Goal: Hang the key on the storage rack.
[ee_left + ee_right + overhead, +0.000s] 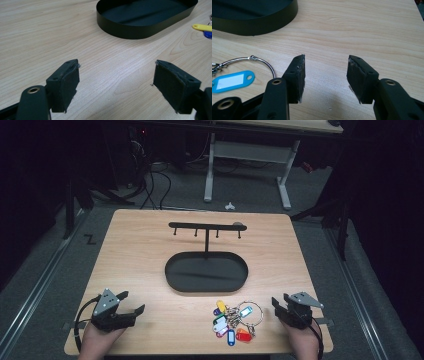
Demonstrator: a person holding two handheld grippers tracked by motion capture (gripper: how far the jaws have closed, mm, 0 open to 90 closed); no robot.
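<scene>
Both sets of jaws stand wide apart with nothing between them. Our right gripper (281,307) sits on the table (140,250) near its front right edge, just beside the key ring (248,311); our left gripper (131,304) rests near the front left edge, well apart from it.

The bunch of key tags (227,322) lies flat near the front edge, right of centre, in front of the black oval tray (172,279). In the right gripper view the ring (265,63) arcs just left of our left pad, with a blue tag (233,80) flat beside it. The left gripper view catches a yellow tag (200,26) at the right edge, beyond the tray wall (140,31).

Orientation: the cluster has no clean long axis. The tags fan out toward the front and left, with the big ring at the back right, nearest our right gripper.

Risks, as we judge them:
- The ring is thin wire lying flat on wood, so pads may skid over it or push the bunch away.
- Grabbing a tag instead leaves the rest dangling and swinging, which would make any hook on the rack (206,226) harder to hit.
- The hooks look small, and the ring may miss one and drop into the tray.
- Catching the rack post could tip the stand.
</scene>
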